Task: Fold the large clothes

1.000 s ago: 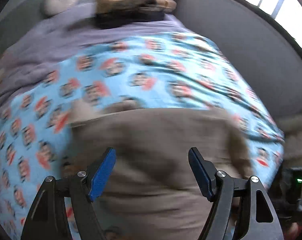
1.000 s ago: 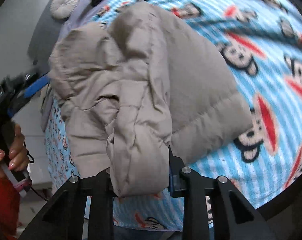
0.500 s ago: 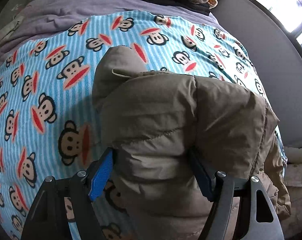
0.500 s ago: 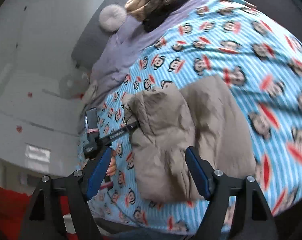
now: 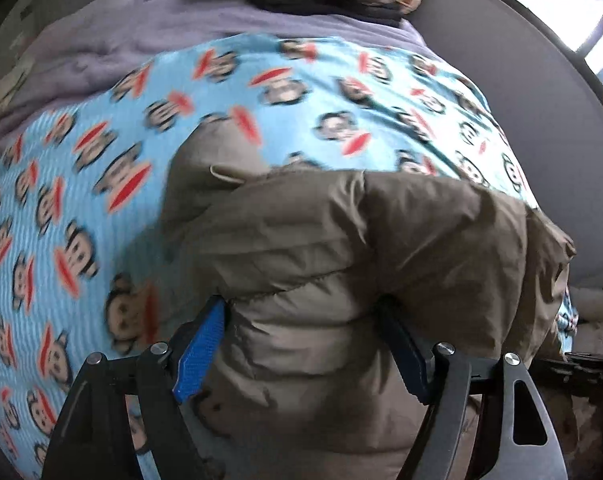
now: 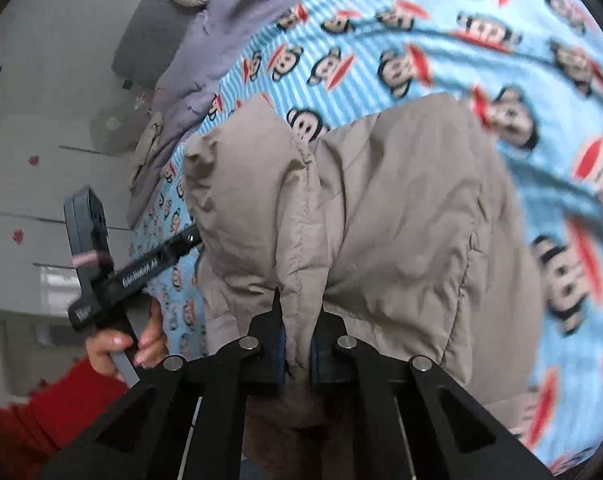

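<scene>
The bed (image 6: 481,32), under its blue monkey-print blanket (image 5: 81,184), carries my puffy tan jacket (image 5: 341,240), bunched in a thick fold near the closest edge. Half a second ago my right gripper (image 6: 298,350) stood wide open above the jacket; now it has pinched down on a ridge of fabric at the fold, jaws nearly together. My left gripper (image 5: 301,344) has stayed spread wide, with a bulging roll of jacket filling the gap between its blue pads (image 5: 199,350); whether they truly press it I cannot tell. I judge that with one side now held firmly, the fold can be carried over. The jacket's near end is cut off under both tools, the sleeves are hidden inside the bundle, and motion blur smears the blanket.
</scene>
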`<control>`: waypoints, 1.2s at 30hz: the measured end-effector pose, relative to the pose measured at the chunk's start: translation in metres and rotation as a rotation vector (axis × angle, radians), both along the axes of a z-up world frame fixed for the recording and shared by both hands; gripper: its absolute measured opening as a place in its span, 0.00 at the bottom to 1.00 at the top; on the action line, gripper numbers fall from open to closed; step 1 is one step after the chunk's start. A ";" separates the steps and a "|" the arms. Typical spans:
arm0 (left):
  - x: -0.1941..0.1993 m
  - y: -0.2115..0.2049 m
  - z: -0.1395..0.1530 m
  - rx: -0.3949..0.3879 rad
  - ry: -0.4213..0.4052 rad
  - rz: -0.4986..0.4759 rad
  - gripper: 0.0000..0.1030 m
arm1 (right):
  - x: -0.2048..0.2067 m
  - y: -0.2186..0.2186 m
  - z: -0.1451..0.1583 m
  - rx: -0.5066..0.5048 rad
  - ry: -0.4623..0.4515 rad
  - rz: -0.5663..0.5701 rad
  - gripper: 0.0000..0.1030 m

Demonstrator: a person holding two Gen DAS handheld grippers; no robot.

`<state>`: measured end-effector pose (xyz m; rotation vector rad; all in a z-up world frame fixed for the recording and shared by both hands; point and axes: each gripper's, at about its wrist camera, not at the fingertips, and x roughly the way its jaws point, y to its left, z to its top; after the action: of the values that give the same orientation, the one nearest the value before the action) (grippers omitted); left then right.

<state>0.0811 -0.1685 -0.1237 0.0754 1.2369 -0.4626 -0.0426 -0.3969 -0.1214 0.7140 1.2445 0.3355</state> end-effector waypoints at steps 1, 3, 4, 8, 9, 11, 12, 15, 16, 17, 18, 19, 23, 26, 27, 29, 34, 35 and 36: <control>0.000 -0.013 0.000 0.013 -0.014 -0.021 0.75 | -0.004 -0.006 -0.001 -0.026 -0.003 0.000 0.09; -0.002 -0.049 -0.001 0.060 -0.059 -0.076 0.75 | -0.013 -0.027 -0.007 -0.056 0.017 -0.032 0.09; -0.003 -0.066 -0.002 0.075 -0.082 -0.098 0.75 | -0.018 -0.039 -0.013 -0.048 0.027 -0.062 0.09; 0.003 -0.112 -0.015 0.131 -0.104 -0.136 0.75 | -0.030 -0.086 -0.038 0.008 0.032 -0.189 0.09; 0.005 -0.120 -0.020 0.154 -0.100 -0.141 0.75 | -0.031 -0.098 -0.051 0.047 0.044 -0.226 0.09; 0.008 -0.130 -0.030 0.198 -0.098 -0.148 0.76 | -0.035 -0.117 -0.078 0.167 0.085 -0.309 0.11; 0.007 -0.132 -0.031 0.205 -0.098 -0.153 0.75 | -0.039 -0.123 -0.087 0.223 0.108 -0.350 0.11; 0.004 -0.130 -0.033 0.216 -0.110 -0.166 0.76 | -0.049 -0.129 -0.082 0.221 0.125 -0.378 0.12; 0.004 -0.129 -0.034 0.216 -0.111 -0.165 0.76 | -0.055 -0.129 -0.069 0.153 0.108 -0.363 0.12; 0.004 -0.127 -0.035 0.217 -0.111 -0.163 0.76 | -0.061 -0.130 -0.055 0.089 0.087 -0.344 0.12; 0.004 -0.127 -0.036 0.219 -0.111 -0.162 0.76 | -0.067 -0.129 -0.044 0.049 0.067 -0.333 0.12; 0.004 -0.127 -0.036 0.221 -0.111 -0.161 0.76 | -0.073 -0.129 -0.031 0.016 0.035 -0.320 0.12; 0.002 -0.130 -0.037 0.238 -0.122 -0.162 0.76 | -0.100 -0.117 0.006 -0.021 -0.052 -0.210 0.12; 0.002 -0.130 -0.037 0.240 -0.123 -0.163 0.76 | -0.110 -0.097 -0.007 -0.121 0.004 -0.118 0.12; 0.001 -0.130 -0.037 0.244 -0.121 -0.163 0.76 | -0.108 -0.094 -0.015 -0.123 0.029 -0.116 0.12; 0.001 -0.129 -0.031 0.255 -0.110 -0.154 0.76 | -0.112 -0.097 -0.033 -0.074 0.090 -0.146 0.12; -0.005 -0.103 0.002 0.240 -0.070 -0.062 0.76 | -0.116 -0.098 -0.043 -0.042 0.110 -0.125 0.12; -0.009 -0.096 0.009 0.234 -0.071 -0.043 0.76 | -0.116 -0.098 -0.042 -0.051 0.110 -0.103 0.12; -0.015 -0.086 0.016 0.224 -0.074 -0.021 0.76 | -0.113 -0.095 -0.043 -0.057 0.111 -0.087 0.12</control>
<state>0.0660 -0.2548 -0.1079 0.2935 1.2117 -0.3353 -0.1553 -0.4917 -0.1641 0.7430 1.3184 0.1899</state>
